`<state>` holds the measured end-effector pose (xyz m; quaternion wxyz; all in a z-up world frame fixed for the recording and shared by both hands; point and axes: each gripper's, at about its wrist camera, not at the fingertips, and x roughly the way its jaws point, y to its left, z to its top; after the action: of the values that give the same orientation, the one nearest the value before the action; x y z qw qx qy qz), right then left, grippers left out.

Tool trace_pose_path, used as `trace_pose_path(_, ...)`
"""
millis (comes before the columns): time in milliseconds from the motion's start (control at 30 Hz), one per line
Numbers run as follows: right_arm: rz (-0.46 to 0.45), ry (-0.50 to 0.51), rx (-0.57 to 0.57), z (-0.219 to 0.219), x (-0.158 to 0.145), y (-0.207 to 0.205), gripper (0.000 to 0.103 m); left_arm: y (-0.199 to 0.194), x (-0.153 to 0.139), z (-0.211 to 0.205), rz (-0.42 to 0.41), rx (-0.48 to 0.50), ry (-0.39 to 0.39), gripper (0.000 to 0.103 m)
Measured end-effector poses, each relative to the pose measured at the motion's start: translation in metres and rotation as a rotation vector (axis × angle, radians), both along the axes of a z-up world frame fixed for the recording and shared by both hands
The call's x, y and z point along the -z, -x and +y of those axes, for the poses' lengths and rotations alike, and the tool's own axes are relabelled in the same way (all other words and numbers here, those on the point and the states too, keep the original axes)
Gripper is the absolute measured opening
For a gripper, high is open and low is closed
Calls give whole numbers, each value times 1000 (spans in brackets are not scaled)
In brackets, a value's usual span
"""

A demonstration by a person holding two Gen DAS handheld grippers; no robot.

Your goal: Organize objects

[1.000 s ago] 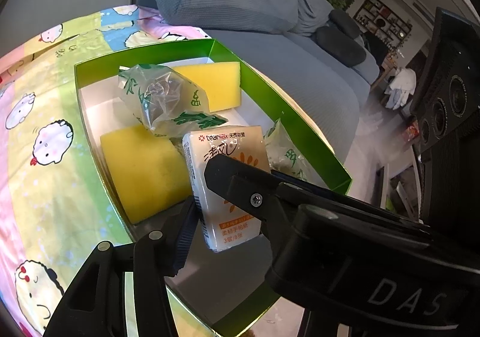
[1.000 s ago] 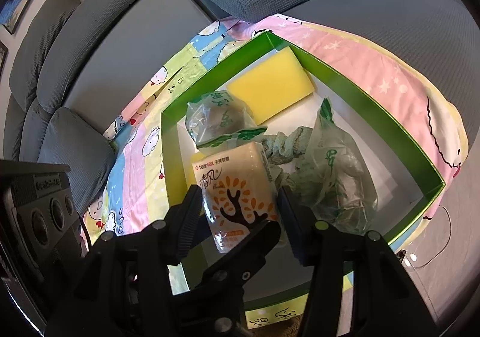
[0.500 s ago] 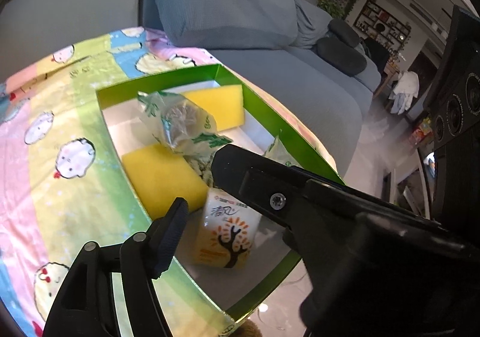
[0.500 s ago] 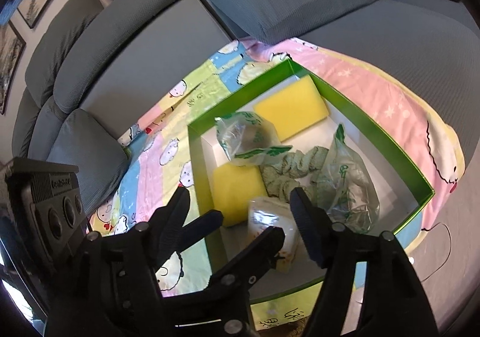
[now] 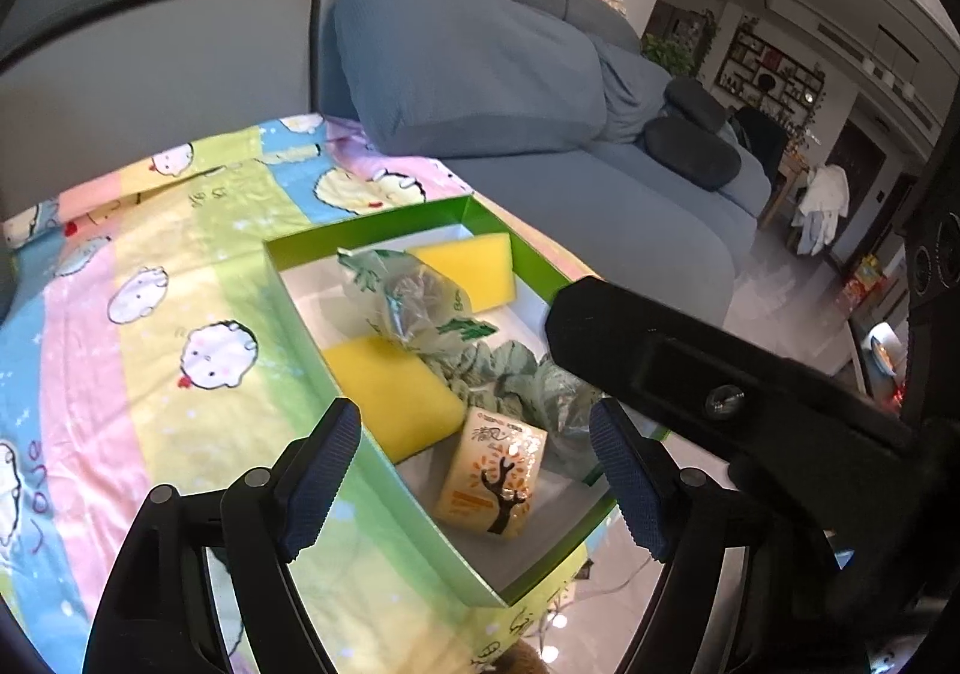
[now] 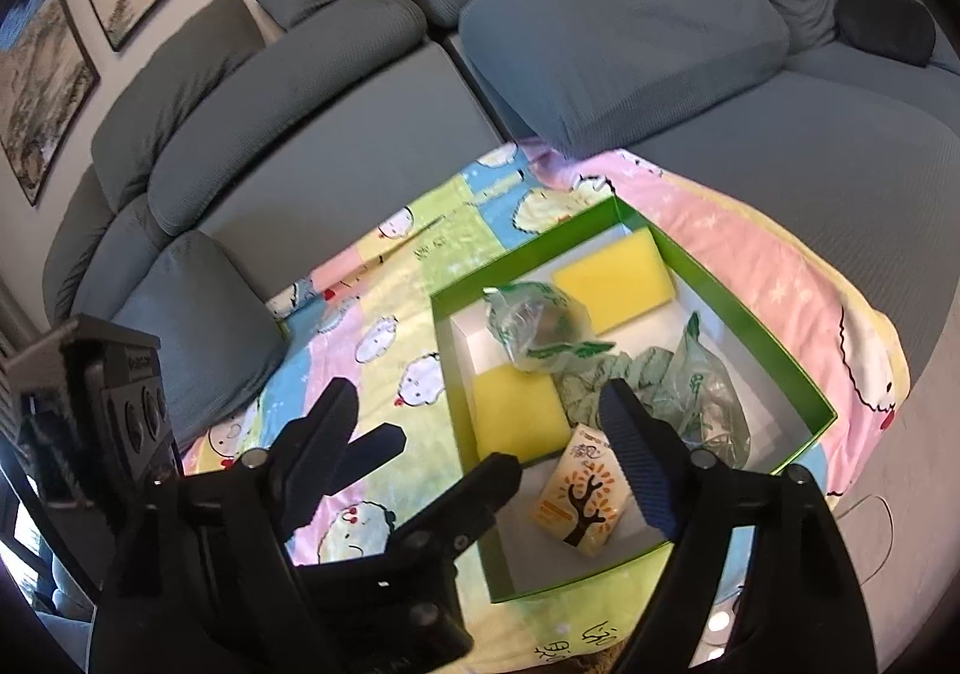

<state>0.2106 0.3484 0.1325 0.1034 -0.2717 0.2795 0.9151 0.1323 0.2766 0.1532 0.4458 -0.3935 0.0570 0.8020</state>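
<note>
Shallow green cardboard box (image 6: 774, 350), white floor, sits on pastel cartoon-print blanket (image 6: 384, 350) over grey sofa (image 6: 360, 134). Inside: glossy orange tissue packet with tree print (image 6: 581, 503) near front; two spongy yellow blocks (image 6: 519, 413); crinkled clear plastic bags (image 6: 537, 329). Left gripper (image 5: 474, 479) and right gripper (image 6: 486, 452) both spread wide, holding nothing, above box.

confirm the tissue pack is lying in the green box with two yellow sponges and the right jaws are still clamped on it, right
Not quite. The right gripper has let go: its jaws stand wide open and raised clear of the tissue pack, as the right wrist view shows. The rest holds: the pack lies in the green box with two yellow sponges.
</note>
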Motion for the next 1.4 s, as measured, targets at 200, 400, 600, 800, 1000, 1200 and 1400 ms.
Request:
trace_pose_path(200,9,-32,28,-6,-7,-5,86,-2,-11,-16,28,-21,-24,80)
trace_pose_path(400,-12,-71,101,-9,-10,-9,91,-4,-22,-31,56,-41,-44,80)
trace_pose_path(600,-12,-94,142,-12,-14,-13,93,-4,-29,-46,65,-61,-55,80)
trace_pose_path(800,-6,-130,176,-21,-21,-18,94,-7,-35,-59,82,-68,-64,80)
trace_pose_path(1000,-6,-156,204,-28,-26,-20,96,-9,-39,-72,93,-76,-68,80)
trace_pose_path(1200,-24,-174,234,-37,-28,-18,96,-7,-40,-87,88,-87,-78,80)
trace_pose_path(1400,-42,-199,276,-44,-30,-17,96,-6,-41,-97,88,-84,-94,80)
